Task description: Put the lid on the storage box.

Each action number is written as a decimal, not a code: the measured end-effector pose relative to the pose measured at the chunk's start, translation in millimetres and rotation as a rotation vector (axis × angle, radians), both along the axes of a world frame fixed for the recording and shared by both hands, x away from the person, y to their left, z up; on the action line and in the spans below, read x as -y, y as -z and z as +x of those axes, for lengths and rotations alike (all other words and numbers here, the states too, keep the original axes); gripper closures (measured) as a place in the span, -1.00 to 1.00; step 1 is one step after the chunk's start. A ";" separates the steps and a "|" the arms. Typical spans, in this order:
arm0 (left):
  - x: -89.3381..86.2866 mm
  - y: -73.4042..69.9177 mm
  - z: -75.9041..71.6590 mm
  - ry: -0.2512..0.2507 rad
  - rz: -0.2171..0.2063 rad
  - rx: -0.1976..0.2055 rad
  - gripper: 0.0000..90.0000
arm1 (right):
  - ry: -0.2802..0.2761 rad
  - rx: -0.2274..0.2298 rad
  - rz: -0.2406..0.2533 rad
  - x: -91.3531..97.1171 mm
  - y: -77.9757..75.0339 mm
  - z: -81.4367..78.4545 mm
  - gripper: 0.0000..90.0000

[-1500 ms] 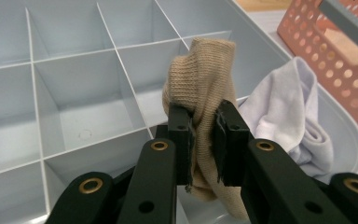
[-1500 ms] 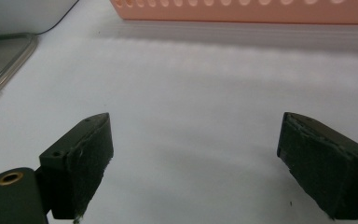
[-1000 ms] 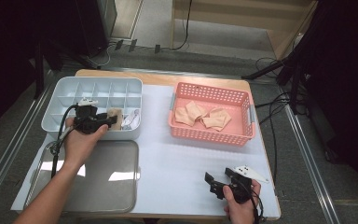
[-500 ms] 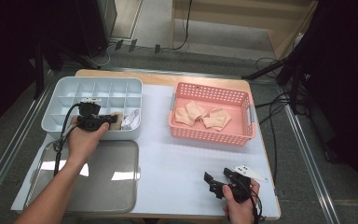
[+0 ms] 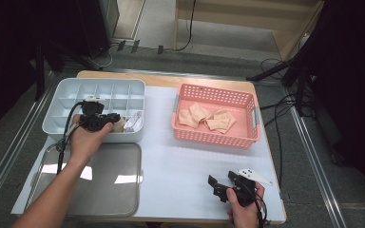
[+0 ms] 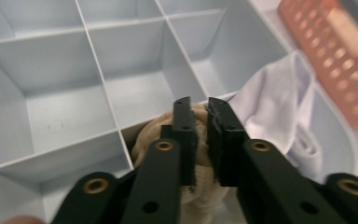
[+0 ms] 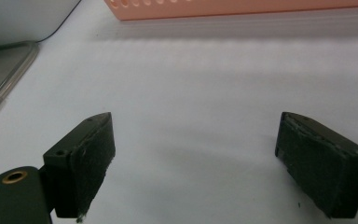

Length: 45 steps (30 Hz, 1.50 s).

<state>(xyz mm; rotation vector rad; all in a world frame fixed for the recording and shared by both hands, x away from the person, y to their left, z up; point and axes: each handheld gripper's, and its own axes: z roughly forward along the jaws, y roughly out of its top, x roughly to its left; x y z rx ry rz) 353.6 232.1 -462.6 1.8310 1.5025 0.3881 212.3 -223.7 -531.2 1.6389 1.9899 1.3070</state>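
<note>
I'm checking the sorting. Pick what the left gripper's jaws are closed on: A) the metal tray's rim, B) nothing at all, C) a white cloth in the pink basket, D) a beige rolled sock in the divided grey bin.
D: in the left gripper view the left gripper has its jaws pinched on the beige sock, inside a front compartment of the grey bin, beside a white cloth.

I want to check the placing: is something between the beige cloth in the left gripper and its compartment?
Nothing visible. The left gripper pinches the beige cloth already inside a front compartment of the divided box; the white cloth lies in the neighbouring one.
</note>
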 end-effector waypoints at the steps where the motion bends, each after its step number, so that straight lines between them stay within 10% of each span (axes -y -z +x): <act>1: -2.2 4.1 1.9 0.003 -0.009 -0.030 0.93 | -0.003 0.004 -0.001 -0.1 0.2 0.4 -0.73; 12: -13.2 -10.7 -8.3 0.003 -0.139 0.026 0.56 | -0.004 0.005 -0.008 -1.2 0.5 0.5 -0.72; 21: -6.8 -7.0 -15.6 0.013 -0.107 0.030 0.57 | -0.003 0.004 -0.007 -1.3 0.2 0.1 -0.72; 32: -13.6 -18.1 -41.0 -0.036 -0.147 0.136 -0.66 | 0.004 0.010 -0.009 -1.1 -0.4 0.0 -0.72; 45: -6.3 -9.3 -88.0 0.025 -0.126 0.269 -1.00 | 0.010 0.025 -0.010 0.3 -5.4 -2.1 -0.72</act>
